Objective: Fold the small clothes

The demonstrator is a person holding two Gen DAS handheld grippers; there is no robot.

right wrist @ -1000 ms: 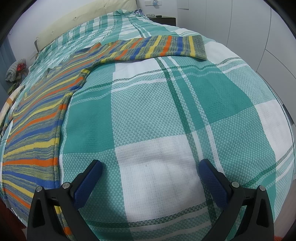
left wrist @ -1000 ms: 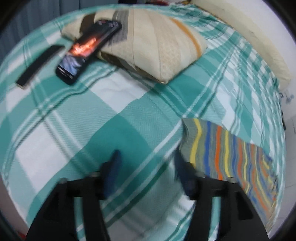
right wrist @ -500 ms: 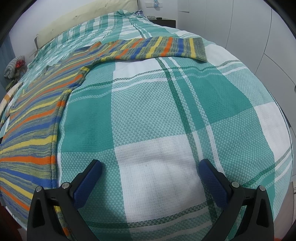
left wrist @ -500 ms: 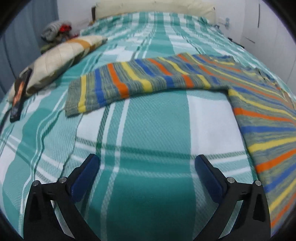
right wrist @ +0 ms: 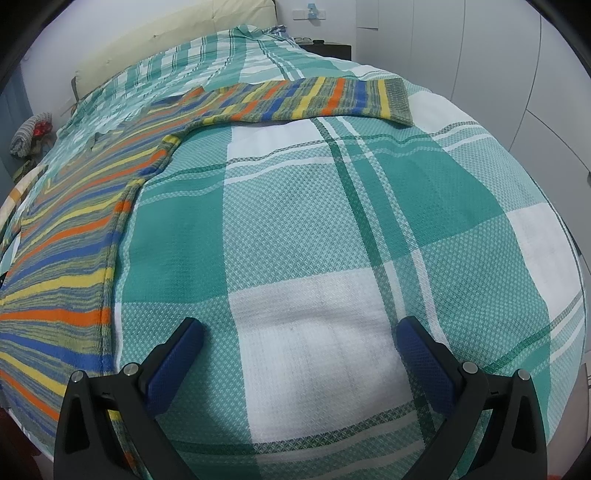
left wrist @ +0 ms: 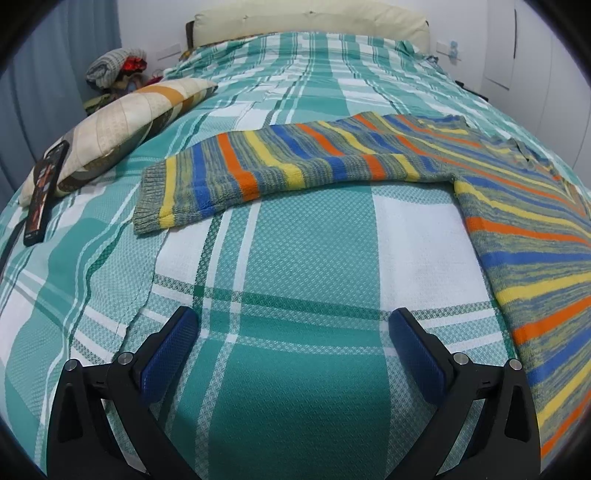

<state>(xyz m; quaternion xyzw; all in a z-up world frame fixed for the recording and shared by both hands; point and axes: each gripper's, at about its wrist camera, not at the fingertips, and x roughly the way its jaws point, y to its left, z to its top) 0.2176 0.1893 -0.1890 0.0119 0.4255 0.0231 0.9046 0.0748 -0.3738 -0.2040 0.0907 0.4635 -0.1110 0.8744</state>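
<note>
Hovering low over the bed, the left tongs (left wrist: 291, 332) stand with their blue pads (left wrist: 168, 354) wide apart and nothing between them; only green-and-white checked bedspread (left wrist: 295, 258) shows in the gap. The right tongs (right wrist: 301, 341) are likewise spread apart and hold nothing, over a white square of the same bedspread (right wrist: 314, 229).

Beyond the left tongs, a striped sweater (left wrist: 517, 221) lies flat on the bedspread. Its body runs down the right side of the left wrist view, close beside the right-hand pad, and one sleeve (left wrist: 280, 166) stretches out leftward across the bed, ending in a grey ribbed cuff (left wrist: 147, 199). The stripes are blue, orange, yellow and grey-green.

In the right wrist view the sweater (right wrist: 62, 266) fills the left side, its edge just beside the left-hand pad, and the other sleeve (right wrist: 306, 99) reaches rightward across the bed to a ribbed cuff (right wrist: 397, 99).

Farther left in the left wrist view, a cream and tan pillow (left wrist: 125, 133) rests on the bedspread, with a dark phone (left wrist: 44, 192) leaning against its near end. Behind the pillow sits a pile of bundled cloth (left wrist: 114, 70). A pale padded headboard (left wrist: 310, 18) closes the far end of the bed, and white cupboard doors (right wrist: 480, 66) stand along the right in the right wrist view.
</note>
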